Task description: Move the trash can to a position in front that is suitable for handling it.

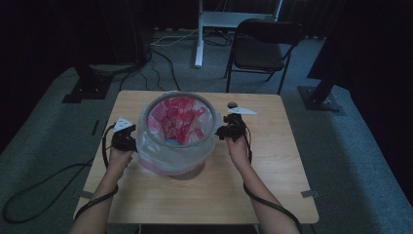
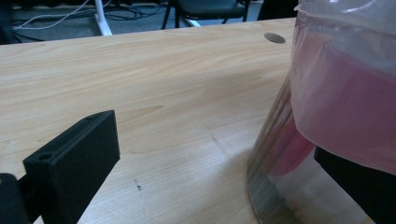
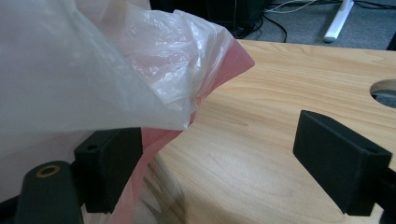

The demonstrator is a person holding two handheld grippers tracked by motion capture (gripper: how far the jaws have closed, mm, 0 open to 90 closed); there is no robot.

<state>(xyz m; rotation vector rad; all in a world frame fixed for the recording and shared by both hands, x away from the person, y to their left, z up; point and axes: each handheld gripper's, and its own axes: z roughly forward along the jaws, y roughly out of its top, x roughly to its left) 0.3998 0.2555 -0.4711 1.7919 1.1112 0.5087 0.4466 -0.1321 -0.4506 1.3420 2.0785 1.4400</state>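
A round bin stands upright near the middle of the wooden table, its long axis vertical and its mouth facing up; a clear plastic liner is folded over the rim and hangs down the outside, with pink bags bunched inside; a small dark object and a white scrap lie on the table beyond the right gripper; a dark chair stands on the floor past the far edge. The left gripper sits just beside the bin's left wall, jaws spread wide, one jaw behind the hanging liner; the right gripper is at the bin's right side, jaws likewise apart, the liner's loose edge draped over one jaw, nothing clamped.
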